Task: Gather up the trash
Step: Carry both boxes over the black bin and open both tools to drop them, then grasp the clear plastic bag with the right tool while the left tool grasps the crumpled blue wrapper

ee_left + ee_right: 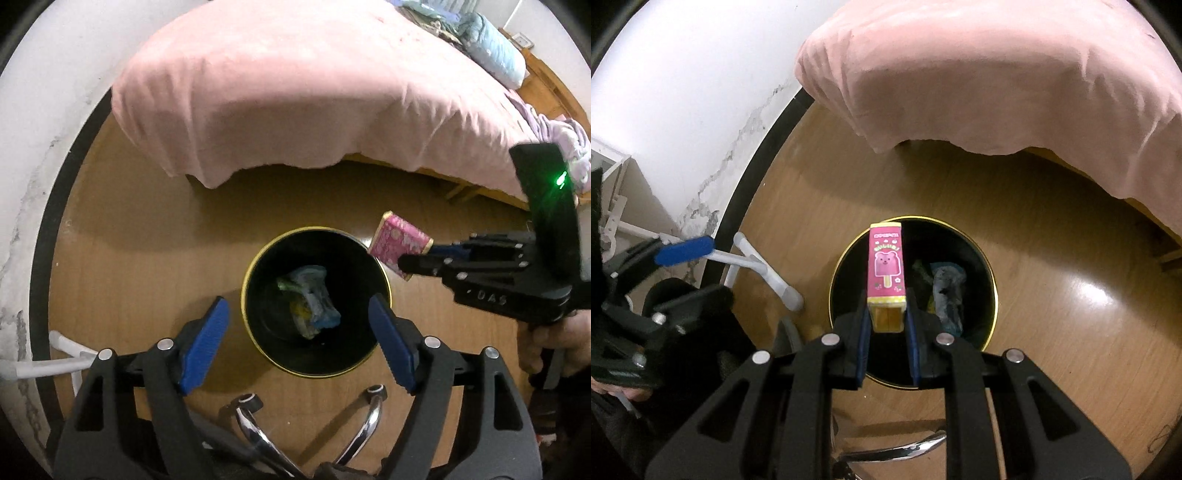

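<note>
A black round bin with a gold rim (244, 291) stands on the wooden floor, with a crumpled blue and green wrapper (310, 306) lying at its bottom. My left gripper (299, 339) hangs over the bin, open, with nothing between its blue pads. My right gripper (886, 325) is shut on a pink ice-lolly box (885, 266), which it holds upright over the bin's near-left rim (995, 295). In the left wrist view the same box (397, 243) sticks out of the right gripper (408, 264) just past the bin's far-right edge.
A bed with a pink sheet (295, 92) overhangs the floor behind the bin. The white wall and black skirting (40, 258) curve along the left, with a white tube frame (764, 269) at their foot. Chrome chair legs (365, 428) lie below my grippers.
</note>
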Available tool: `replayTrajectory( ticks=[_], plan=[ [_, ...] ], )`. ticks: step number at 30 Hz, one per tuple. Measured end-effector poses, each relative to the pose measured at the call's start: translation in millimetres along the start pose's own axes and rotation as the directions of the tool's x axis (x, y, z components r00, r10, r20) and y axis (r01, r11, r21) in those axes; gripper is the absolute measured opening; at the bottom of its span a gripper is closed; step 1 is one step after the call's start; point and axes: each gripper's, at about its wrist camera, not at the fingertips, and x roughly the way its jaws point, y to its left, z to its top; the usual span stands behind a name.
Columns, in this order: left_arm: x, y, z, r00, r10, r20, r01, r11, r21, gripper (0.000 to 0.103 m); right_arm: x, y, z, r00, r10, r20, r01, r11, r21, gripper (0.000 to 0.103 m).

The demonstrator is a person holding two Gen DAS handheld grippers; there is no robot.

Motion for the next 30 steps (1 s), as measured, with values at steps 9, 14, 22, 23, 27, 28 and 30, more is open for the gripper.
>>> replayTrajectory(
  ticks=[9, 14, 22, 23, 27, 28, 30],
  plan=[
    [-95.8, 8.7, -0.8, 0.982, 0.105, 0.156, -0.104, 0.994, -0.013, 0.092, -29.5, 38.7, 10.5, 0.998, -0.024, 0.057, 0.028, 0.996, -0.079, 0.063],
    [-178.2, 23.3, -26.7, 0.947, 0.206, 0.246, -0.194, 0.978, -0.073, 0.094, -80.7, 108.8, 24.3, 0.987, 0.014, 0.159, 0.024, 0.973, -0.232, 0.069],
    [-324.7, 99.8, -148.8, 0.837, 0.474, 0.273, -0.359, 0.852, -0.38, 0.095, -137.0, 310.2, 12.3, 0.941, 0.283, 0.184, -0.117, 0.783, -0.61, 0.076],
    [-338.3, 109.7, -167.2, 0.822, 0.505, 0.264, -0.371, 0.826, -0.425, 0.095, -135.1, 347.9, 2.8, 0.936, 0.324, 0.14, -0.154, 0.731, -0.665, 0.076],
    [-393.2, 147.3, -260.1, 0.737, 0.648, 0.191, -0.439, 0.675, -0.592, 0.095, -124.5, 457.0, -37.0, 0.92, 0.392, 0.016, -0.224, 0.557, -0.8, 0.076],
    [-405.3, 154.4, -285.5, 0.71, 0.684, 0.165, -0.459, 0.628, -0.628, 0.095, -122.0, 479.5, -44.6, 0.914, 0.405, -0.007, -0.237, 0.52, -0.821, 0.076],
    [-421.3, 165.5, -326.8, 0.676, 0.728, 0.117, -0.471, 0.549, -0.69, 0.095, -114.7, 526.8, -62.0, 0.904, 0.423, -0.059, -0.267, 0.452, -0.851, 0.076]
  ],
)
